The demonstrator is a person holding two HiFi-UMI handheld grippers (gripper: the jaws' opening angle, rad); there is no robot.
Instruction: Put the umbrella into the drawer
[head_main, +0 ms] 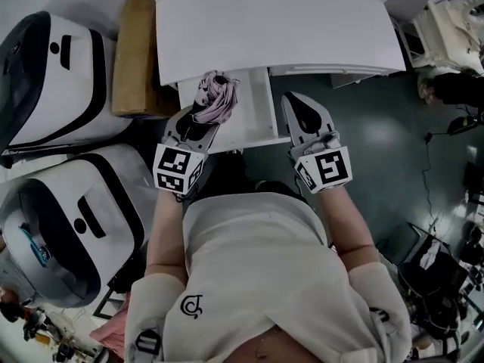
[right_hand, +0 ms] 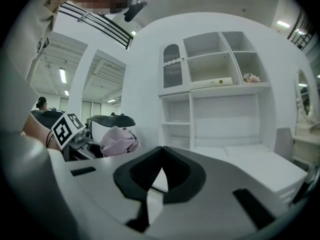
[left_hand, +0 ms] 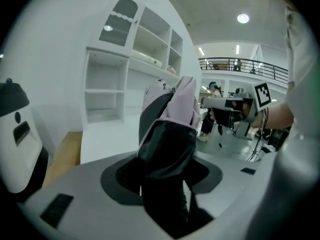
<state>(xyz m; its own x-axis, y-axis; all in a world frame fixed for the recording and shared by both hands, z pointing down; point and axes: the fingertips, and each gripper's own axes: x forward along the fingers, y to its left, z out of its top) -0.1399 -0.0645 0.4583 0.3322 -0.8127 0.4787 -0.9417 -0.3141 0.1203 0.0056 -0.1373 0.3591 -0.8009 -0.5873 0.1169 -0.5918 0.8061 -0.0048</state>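
Nearest the person, at the open drawer's (head_main: 255,119) front edge, the left gripper (head_main: 198,121) has its jaws clamped on a folded pink-and-black umbrella (head_main: 217,97) - the bundle juts past the fingertips over the drawer's left part. Whether it touches the drawer's floor cannot be told. Just right of the drawer's front corner, the right gripper (head_main: 299,108) has its jaw tips together, with nothing between them. Beyond the drawer lies the white desk top (head_main: 280,29) it slides out from. Left of the drawer a brown cardboard box (head_main: 136,55) sits against the desk - farther left are two white-and-black pods (head_main: 53,74).
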